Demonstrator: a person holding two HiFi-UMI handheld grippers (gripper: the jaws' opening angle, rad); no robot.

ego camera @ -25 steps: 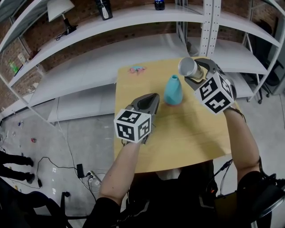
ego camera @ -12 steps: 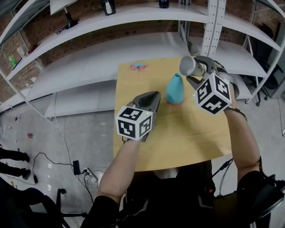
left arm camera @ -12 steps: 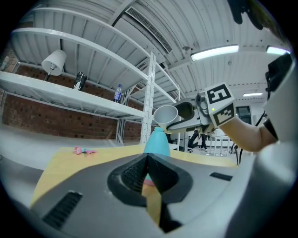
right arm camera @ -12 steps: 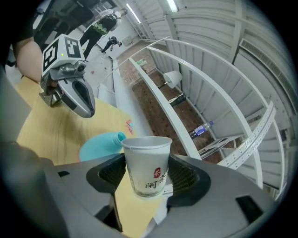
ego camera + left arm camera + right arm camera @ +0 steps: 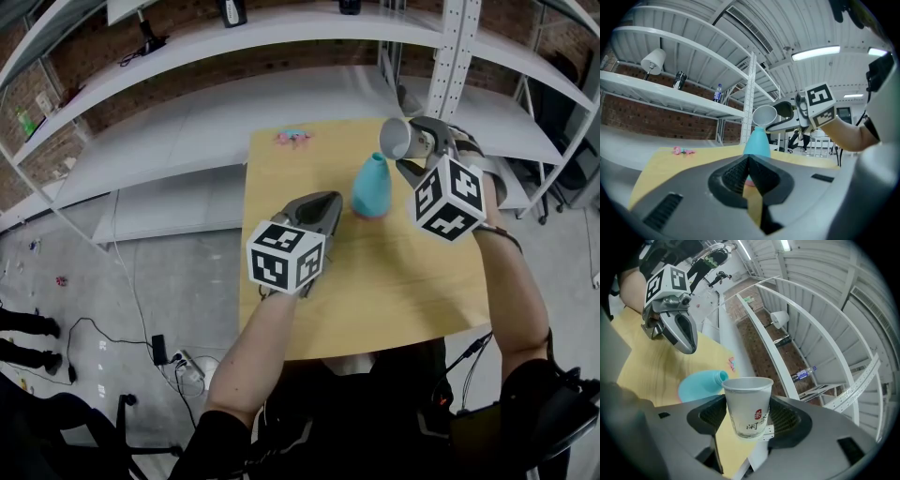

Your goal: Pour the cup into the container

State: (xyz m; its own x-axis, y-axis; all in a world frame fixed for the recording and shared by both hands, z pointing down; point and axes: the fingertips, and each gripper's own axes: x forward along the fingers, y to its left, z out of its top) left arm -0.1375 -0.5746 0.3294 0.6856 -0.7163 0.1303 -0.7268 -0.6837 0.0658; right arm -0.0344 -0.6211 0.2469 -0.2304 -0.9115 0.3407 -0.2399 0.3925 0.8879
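Observation:
A teal narrow-necked vase (image 5: 372,187) stands on a pink base near the far middle of the wooden table (image 5: 394,281). My right gripper (image 5: 419,148) is shut on a white paper cup (image 5: 398,139), held tipped on its side just right of and above the vase mouth, rim toward the vase. In the right gripper view the cup (image 5: 747,406) sits between the jaws with the vase (image 5: 699,385) below left. My left gripper (image 5: 319,212) hovers left of the vase, jaws closed with nothing in them; from it the vase (image 5: 756,142) and the cup (image 5: 765,115) show ahead.
A small pink and blue object (image 5: 292,137) lies at the table's far left corner. White metal shelving (image 5: 216,56) curves behind the table, with an upright post (image 5: 448,58) close behind the cup. Cables lie on the floor (image 5: 112,309) at left.
The right gripper with the cup has stayed near the vase mouth, shifting only slightly. The left gripper barely moved.

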